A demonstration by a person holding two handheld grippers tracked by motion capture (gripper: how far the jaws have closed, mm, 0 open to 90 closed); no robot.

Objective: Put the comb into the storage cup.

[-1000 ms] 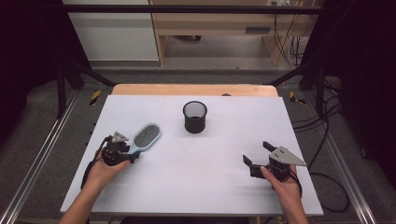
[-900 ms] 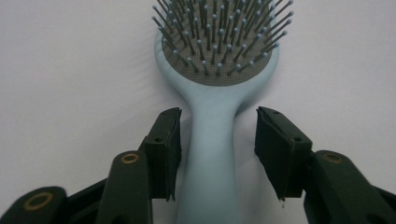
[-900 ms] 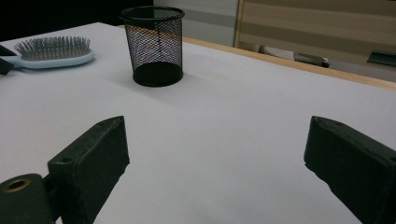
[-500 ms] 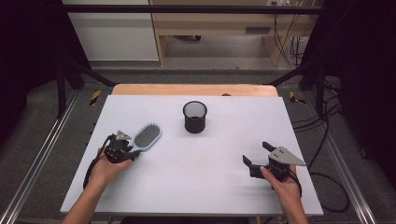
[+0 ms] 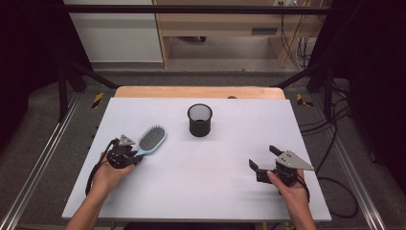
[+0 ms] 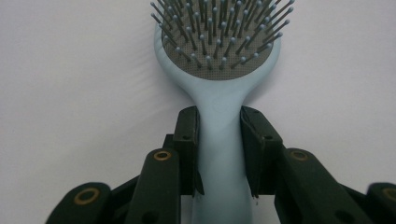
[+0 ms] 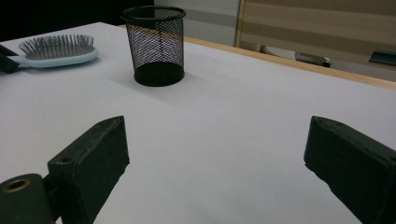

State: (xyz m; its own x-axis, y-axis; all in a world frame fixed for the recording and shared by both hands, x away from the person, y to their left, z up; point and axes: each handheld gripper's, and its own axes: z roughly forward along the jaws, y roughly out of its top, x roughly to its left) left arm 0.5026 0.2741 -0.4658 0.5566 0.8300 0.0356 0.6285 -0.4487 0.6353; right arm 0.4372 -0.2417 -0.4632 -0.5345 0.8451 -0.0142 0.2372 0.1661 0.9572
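Observation:
A light blue hairbrush (image 5: 152, 139) lies bristles up on the white table (image 5: 191, 191), left of the middle. In the left gripper view its handle (image 6: 219, 154) runs between my left gripper's (image 6: 219, 126) jaws. They have just been closing, and both pads now touch the handle's sides. In the high view my left gripper (image 5: 134, 155) sits at the brush's near end. My right gripper (image 5: 262, 156) rests low at the front right, open wide (image 7: 215, 144) with nothing between its jaws. A black mesh cup (image 5: 199, 120) stands upright behind the middle, apart from both grippers.
From the right gripper view the mesh cup (image 7: 156, 46) and the hairbrush (image 7: 56, 51) lie well ahead. A wooden strip (image 5: 201, 92) borders the table's far edge. Dark frame rails run along both sides.
The left gripper's jaws have drawn in around the brush handle. Both hands, the brush and the cup stay where they were.

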